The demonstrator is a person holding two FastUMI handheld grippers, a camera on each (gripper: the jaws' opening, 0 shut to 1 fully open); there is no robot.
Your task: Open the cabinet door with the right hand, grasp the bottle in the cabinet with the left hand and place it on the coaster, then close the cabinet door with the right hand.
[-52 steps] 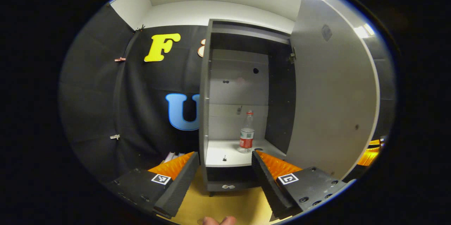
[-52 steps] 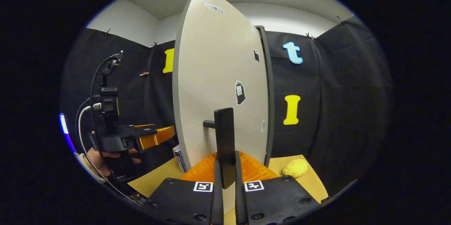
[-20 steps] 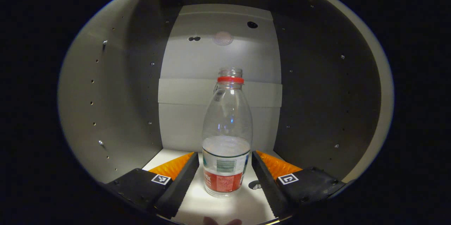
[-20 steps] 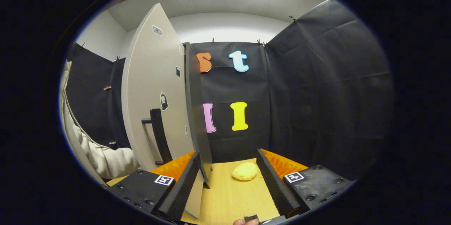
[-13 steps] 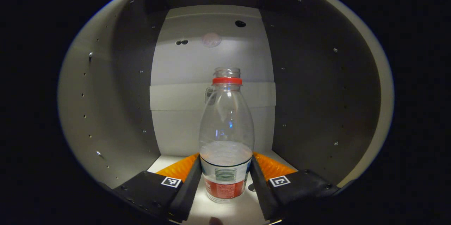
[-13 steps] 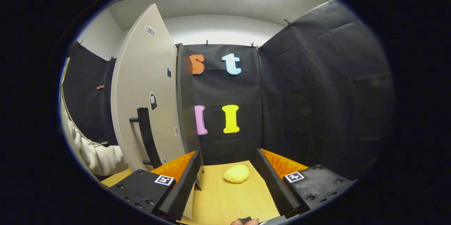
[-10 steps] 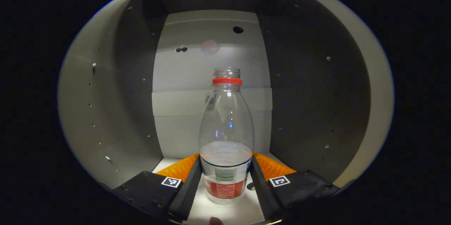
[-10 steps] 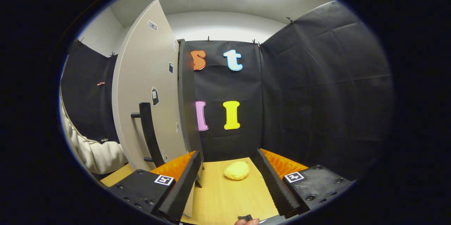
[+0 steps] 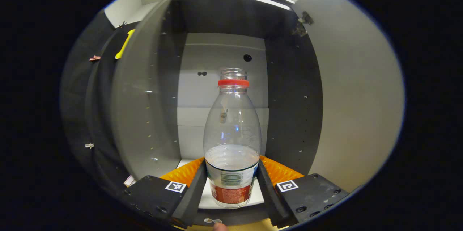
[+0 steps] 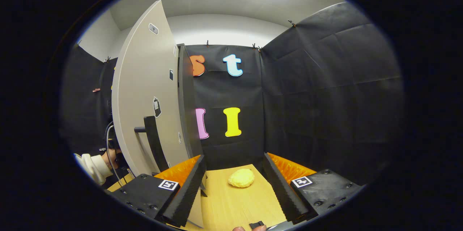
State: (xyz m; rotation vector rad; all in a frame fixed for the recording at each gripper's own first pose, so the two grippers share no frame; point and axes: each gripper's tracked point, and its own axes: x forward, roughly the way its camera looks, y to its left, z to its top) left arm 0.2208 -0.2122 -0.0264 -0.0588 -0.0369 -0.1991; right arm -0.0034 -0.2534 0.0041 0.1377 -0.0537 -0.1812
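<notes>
Left gripper view: the left hand-held gripper (image 9: 231, 187) clamps the upright bottle (image 9: 232, 140) by its lower body, at the open cabinet (image 9: 220, 79) front. Right gripper view: the right hand-held gripper (image 10: 234, 184) gapes wide, holding nothing, over the table (image 10: 235, 205) beside the open cabinet door (image 10: 144, 97); a yellow lump (image 10: 241, 178) lies ahead.

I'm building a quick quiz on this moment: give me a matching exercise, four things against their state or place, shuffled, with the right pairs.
Things:
1. bottle
2. cabinet door
3. right claw
4. yellow lump

States or places:
A. open, holding nothing
B. lying on the wooden table
C. clamped between the fingers of the left claw
D. swung open

Pairs: 1-C, 2-D, 3-A, 4-B
</notes>
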